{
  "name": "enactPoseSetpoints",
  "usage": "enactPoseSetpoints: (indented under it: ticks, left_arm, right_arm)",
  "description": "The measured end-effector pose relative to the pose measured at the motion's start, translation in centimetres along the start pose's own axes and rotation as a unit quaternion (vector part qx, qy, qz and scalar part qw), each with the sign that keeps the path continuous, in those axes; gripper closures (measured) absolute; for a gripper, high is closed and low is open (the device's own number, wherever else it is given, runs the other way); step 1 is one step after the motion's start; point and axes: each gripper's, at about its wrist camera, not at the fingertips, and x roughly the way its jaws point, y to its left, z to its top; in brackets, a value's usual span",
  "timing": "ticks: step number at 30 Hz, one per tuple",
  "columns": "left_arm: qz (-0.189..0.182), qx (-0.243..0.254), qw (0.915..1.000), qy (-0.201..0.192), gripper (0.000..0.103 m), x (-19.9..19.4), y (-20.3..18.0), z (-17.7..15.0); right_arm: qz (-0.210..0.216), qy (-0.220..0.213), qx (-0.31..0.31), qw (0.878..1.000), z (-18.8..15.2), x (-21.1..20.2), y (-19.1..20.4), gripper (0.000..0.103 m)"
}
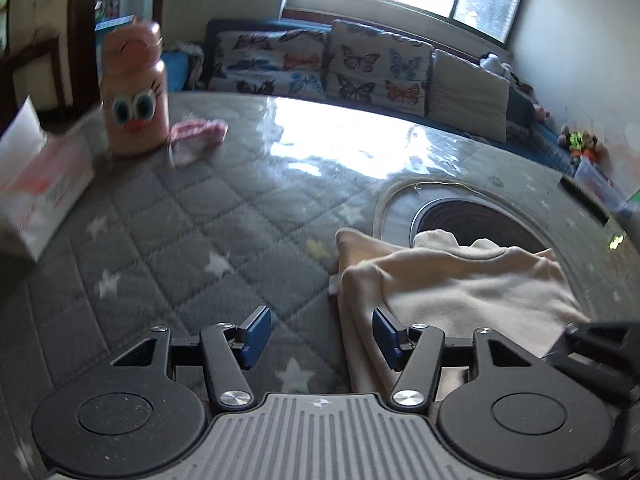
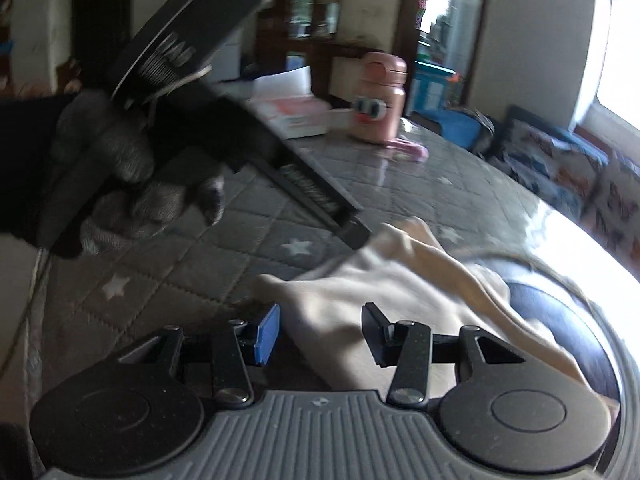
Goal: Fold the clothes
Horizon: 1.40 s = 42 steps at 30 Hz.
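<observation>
One quilted grey table cover [image 1: 168, 216], star-printed and overlaid with glossy clear film, is recorded as the largest surface. One round dark opening [image 1: 476, 220] is set into it. One cream garment [image 1: 460, 280], soft and fleece-like, is observed crumpled near the front edge, partly draped over that opening. Three butterfly-print cushions [image 1: 360, 68] are counted on the bench behind. One white and red tissue box [image 1: 40, 192] is noted at left, a sheet protruding. One pink bottle [image 1: 134, 92], cylindrical with cartoon eyes, stands upright. Left gripper [image 1: 320, 338]: jaws apart, straddling the garment's edge. Right gripper [image 2: 320, 334]: jaws apart over the cloth.
</observation>
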Motion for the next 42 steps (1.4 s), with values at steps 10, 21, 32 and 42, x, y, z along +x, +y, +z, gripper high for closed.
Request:
enactPoseSetpoints:
  ticks: [10, 21, 32, 42]
  left_arm:
    - [-0.057, -0.097, 0.9934, 0.023, 0.039, 0.0, 0.4, -0.4]
    - [-0.109, -0.202, 0.9716, 0.057, 0.04, 1.5, 0.6, 0.0]
    - [-0.122, -0.231, 0.9635, 0.06, 0.086, 2.1, 0.6, -0.3]
    - [-0.118, -0.222, 0.9659, 0.062, 0.086, 2.4, 0.6, -0.6]
  right_arm:
    - [-0.015, -0.013, 0.002, 1.0, 0.8, 0.6, 1.1, 0.085]
    - [-0.011, -0.055, 0.06, 0.997, 0.6, -2.5, -0.8, 0.088]
    - [0.008, -0.055, 0.073, 0.996, -0.3, -3.7, -1.6, 0.085]
    - [-0.065, -0.027, 0.156, 0.985, -3.3, -5.1, -7.5, 0.084]
